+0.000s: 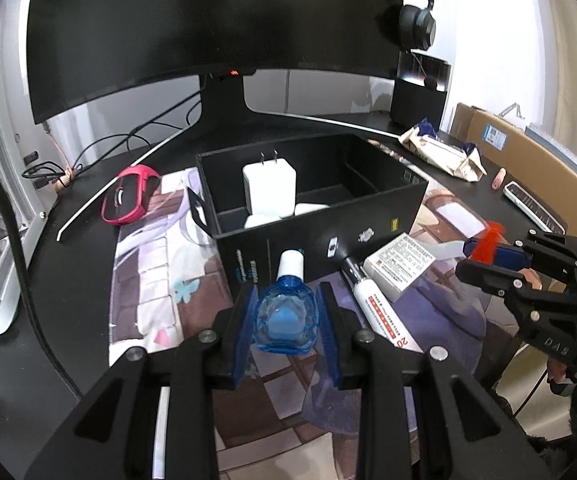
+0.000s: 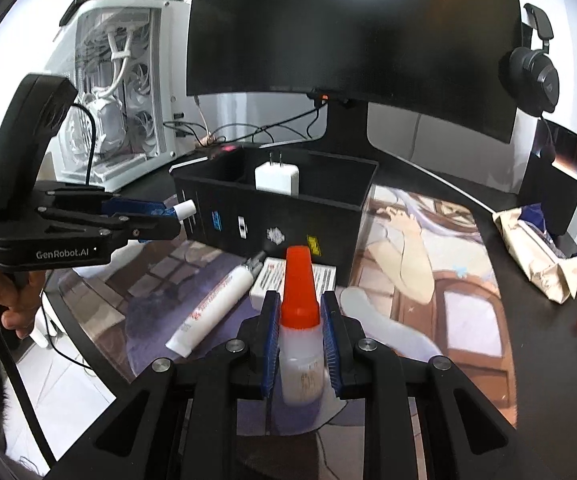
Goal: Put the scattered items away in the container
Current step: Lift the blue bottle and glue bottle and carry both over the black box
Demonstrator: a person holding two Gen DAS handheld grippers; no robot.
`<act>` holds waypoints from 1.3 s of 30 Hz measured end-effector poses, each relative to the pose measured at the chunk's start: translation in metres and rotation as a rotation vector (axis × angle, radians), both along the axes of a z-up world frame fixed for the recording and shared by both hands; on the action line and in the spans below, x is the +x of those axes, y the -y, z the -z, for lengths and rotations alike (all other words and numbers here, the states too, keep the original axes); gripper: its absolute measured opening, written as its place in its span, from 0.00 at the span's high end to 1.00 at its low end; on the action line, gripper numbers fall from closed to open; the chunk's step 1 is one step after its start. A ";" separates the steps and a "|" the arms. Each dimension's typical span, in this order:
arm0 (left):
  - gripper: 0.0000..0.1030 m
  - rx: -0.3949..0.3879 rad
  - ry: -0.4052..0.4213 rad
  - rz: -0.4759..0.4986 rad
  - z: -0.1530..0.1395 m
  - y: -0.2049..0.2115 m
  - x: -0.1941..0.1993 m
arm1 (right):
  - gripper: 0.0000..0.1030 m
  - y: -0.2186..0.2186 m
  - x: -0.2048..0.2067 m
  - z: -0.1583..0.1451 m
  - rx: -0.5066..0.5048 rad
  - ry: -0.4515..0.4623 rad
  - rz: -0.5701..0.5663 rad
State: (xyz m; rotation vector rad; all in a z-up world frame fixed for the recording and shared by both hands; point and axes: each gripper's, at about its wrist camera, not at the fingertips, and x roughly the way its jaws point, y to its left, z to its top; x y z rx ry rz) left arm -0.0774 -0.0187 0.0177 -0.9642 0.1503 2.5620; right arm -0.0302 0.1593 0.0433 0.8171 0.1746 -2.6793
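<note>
A: Setting: black desk (image 1: pixel 88 248) under a curved monitor (image 1: pixel 208 20), printed desk mat (image 1: pixel 148 272) in front. Claws?

B: Left gripper (image 1: pixel 286 328) is clamped on a small blue bottle (image 1: pixel 287 316) with a white cap, held above the mat, just short of the black box (image 1: pixel 320 236). Right gripper (image 2: pixel 300 336) is clamped on a clear bottle with an orange cap (image 2: pixel 300 312), also held off the mat, near the box front.

A: Box contents?

B: A divider splits it. A white charger (image 1: pixel 269 188) stands upright in the left compartment, with other white pieces low beside it that I cannot identify. The right compartment looks bare from here.

A: Progress?

B: Partial, by my reading. Two items are in hand, not yet dropped in. A white tube (image 1: pixel 376 308) and a small white carton (image 1: pixel 400 266) lie on the mat, touching or nearly so, just in front of the box. A pink mouse (image 1: pixel 130 198) sits apart at left.
</note>
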 end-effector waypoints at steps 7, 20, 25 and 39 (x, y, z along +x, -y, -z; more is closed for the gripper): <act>0.72 0.021 -0.040 -0.014 -0.019 0.010 0.003 | 0.80 0.000 -0.006 -0.024 0.004 -0.020 -0.024; 0.72 0.030 -0.081 -0.014 -0.041 0.007 -0.011 | 0.80 0.005 -0.030 -0.064 0.025 -0.066 -0.074; 0.72 0.022 -0.087 -0.003 -0.045 0.001 -0.021 | 0.80 0.009 -0.049 -0.076 0.027 -0.065 -0.098; 0.72 0.019 -0.082 -0.012 -0.049 -0.007 -0.061 | 0.80 0.024 -0.107 -0.081 0.036 -0.023 -0.129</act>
